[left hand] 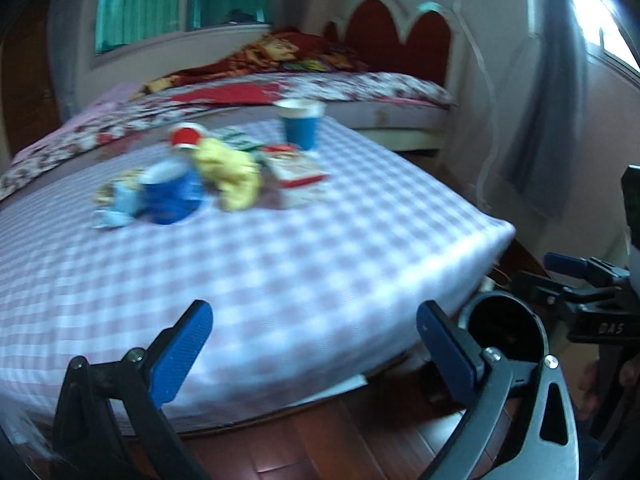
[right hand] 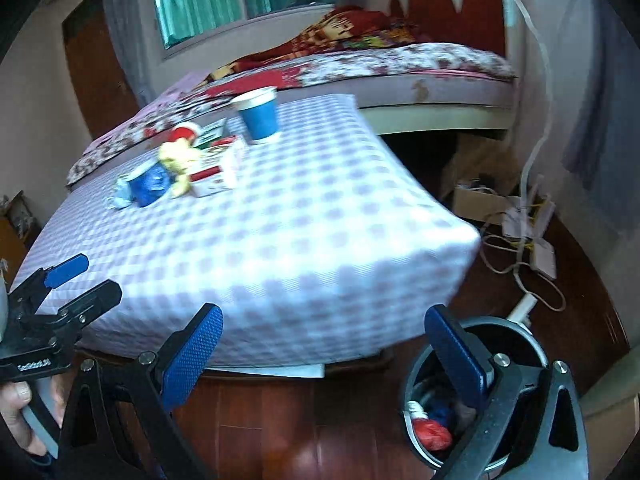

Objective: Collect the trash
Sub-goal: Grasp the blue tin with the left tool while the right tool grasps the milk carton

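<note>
Two hand-held grippers are working here: the left hand-held gripper (left hand: 314,340) is hanging over the near edge of the desk (left hand: 280,272) with its two blue-padded fingers spread wide and nothing between them, and the right hand-held gripper (right hand: 324,344) is doing the same, jaws wide apart and empty, beside the desk's near corner. Just under the right one's right finger a round black bin (right hand: 472,392) is standing on the wooden floor (right hand: 312,420), already holding a red scrap and a blue scrap. The desk is wearing a lilac-and-white checked cloth, and the trash is sitting in one cluster toward its far left part, well apart from both grippers. Two blue paper cups are showing: one cup (right hand: 258,114) is standing upright at the far edge with its mouth up, and the other cup (right hand: 150,184) is lying on its side, its long axis running roughly left to right and its white-rimmed mouth pointing left. One crumpled yellow wrapper (right hand: 178,160) is lying against the fallen cup, one red-and-white carton (right hand: 218,176) is lying flat just to its right, and one small red-and-white piece (right hand: 184,132) is sitting behind them, too blurred to identify. A bed (right hand: 400,64) with a floral sheet is standing beyond the desk.
</note>
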{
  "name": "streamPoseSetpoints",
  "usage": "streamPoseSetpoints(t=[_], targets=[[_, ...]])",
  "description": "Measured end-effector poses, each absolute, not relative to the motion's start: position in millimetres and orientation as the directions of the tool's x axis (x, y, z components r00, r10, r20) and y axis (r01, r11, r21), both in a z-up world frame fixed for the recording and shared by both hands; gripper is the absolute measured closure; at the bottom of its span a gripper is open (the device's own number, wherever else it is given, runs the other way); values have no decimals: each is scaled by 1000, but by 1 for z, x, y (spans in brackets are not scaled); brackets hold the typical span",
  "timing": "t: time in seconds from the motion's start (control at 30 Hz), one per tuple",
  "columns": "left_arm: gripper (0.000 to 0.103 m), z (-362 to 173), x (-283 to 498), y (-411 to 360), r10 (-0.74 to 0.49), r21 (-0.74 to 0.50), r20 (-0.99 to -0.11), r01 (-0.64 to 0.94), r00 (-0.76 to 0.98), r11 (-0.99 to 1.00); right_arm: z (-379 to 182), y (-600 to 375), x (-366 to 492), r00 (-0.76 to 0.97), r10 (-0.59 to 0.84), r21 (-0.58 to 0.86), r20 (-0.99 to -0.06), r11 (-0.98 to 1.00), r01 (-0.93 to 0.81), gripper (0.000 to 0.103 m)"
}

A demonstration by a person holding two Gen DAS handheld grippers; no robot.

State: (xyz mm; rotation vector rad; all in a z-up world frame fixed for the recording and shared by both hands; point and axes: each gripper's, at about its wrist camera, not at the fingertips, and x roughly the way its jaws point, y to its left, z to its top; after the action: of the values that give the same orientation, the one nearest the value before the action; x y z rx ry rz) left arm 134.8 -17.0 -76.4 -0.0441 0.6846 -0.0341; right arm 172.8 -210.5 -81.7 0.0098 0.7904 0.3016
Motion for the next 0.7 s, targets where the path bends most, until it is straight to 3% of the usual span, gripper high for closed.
streamPoseSetpoints(t=[0.3, 0.4, 0.7], targets=[[7, -68, 148, 72, 70, -65, -622, -140, 780, 988, -70, -136, 204, 653, 298, 75, -696, 935, -346, 1], [16, -69, 160, 90, 76, -71, -630, -154, 773, 985, -67, -112, 223, 652, 316, 73, -689, 926, -370, 1], [15, -78, 229, 108, 108, -47, -664, -186, 740, 981, -67, -64, 293, 640, 319, 68, -699, 921, -384, 11]])
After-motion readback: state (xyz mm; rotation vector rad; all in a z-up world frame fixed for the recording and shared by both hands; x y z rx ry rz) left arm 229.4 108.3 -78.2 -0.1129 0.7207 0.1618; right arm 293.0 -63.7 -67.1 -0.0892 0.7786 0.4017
